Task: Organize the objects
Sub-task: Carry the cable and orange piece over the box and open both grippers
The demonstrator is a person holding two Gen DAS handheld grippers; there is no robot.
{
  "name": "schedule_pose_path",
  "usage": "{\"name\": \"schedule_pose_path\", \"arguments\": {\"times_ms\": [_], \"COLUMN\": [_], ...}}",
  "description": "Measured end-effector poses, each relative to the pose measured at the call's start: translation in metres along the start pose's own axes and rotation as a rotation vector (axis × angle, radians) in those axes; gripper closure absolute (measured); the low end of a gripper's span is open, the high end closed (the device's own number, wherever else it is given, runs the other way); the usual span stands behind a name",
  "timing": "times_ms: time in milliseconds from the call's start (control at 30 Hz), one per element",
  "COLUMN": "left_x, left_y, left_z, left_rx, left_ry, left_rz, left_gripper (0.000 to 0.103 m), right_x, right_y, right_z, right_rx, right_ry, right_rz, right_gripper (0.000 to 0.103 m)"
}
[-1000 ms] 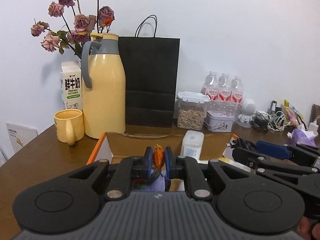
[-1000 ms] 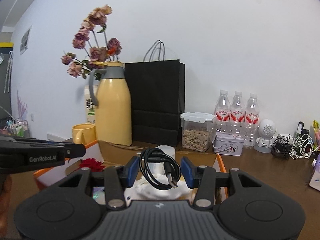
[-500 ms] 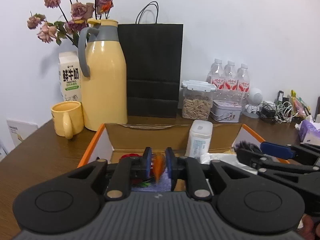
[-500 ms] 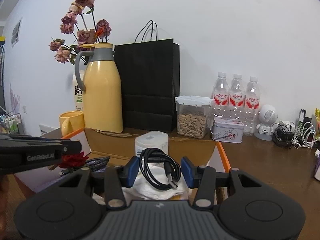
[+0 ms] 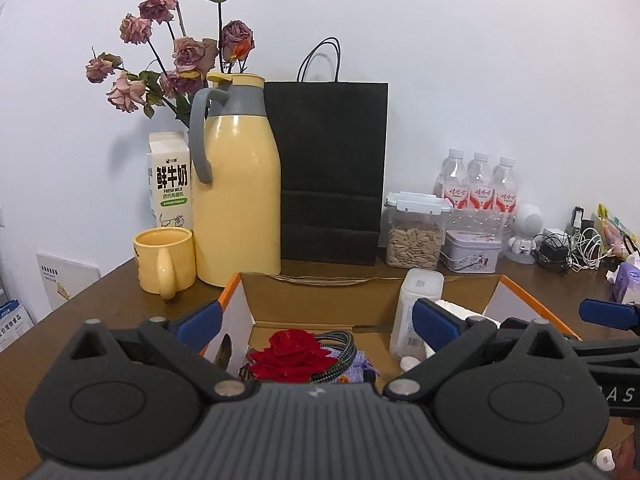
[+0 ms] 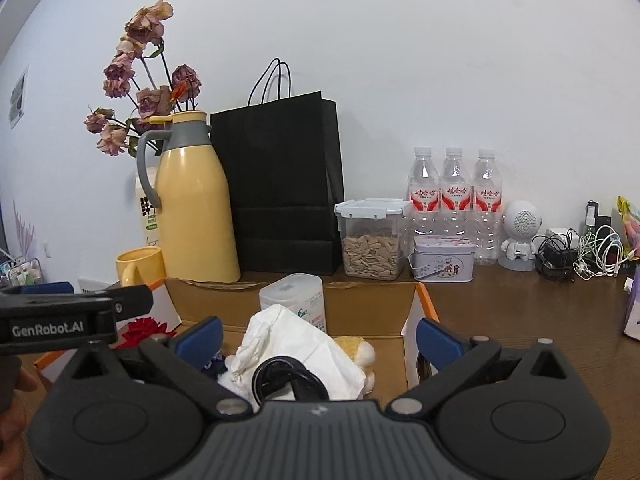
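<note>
Ahead, my left gripper [image 5: 316, 322] and right gripper [image 6: 318, 338] hang with jaws spread over the cardboard box [image 5: 320, 300]; yellow thermos [image 5: 238, 200], black paper bag [image 5: 332, 168] crowd the brown counter [image 6: 520, 312].

Plain white wall [image 5: 460, 60] backed a brown wooden table [image 5: 100, 304], lighting even and soft. Yellow thermos jug [image 5: 236, 200] stood near the wall as landmark: dried roses [image 5: 176, 52] and milk carton [image 5: 169, 184] behind-left of it, yellow mug [image 5: 164, 260] just front-left, black paper bag [image 5: 332, 168] right beside it, water bottles [image 6: 454, 196] further right along the wall.
</note>
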State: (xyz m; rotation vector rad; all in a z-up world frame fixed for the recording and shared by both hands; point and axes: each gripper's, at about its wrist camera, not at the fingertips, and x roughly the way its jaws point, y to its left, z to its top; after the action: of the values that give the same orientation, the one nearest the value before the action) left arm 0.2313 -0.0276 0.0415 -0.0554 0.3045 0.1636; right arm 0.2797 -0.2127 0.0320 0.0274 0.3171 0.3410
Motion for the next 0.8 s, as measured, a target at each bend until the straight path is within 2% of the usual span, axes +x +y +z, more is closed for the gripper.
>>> {"name": "schedule_pose_path", "arguments": {"times_ms": [800], "left_x": [-0.02], "left_y": [0.004], "left_z": [-0.007], "left_rx": [-0.01], "left_ry": [0.004], "left_rz": [-0.021], "left_gripper": [0.0], "right_x": [-0.034], "right_y": [-0.004], "right_z": [-0.001], "right_rx": [-0.028], "right_ry": [-0.01], "right_rz": [-0.01], "right_gripper": [0.0]}}
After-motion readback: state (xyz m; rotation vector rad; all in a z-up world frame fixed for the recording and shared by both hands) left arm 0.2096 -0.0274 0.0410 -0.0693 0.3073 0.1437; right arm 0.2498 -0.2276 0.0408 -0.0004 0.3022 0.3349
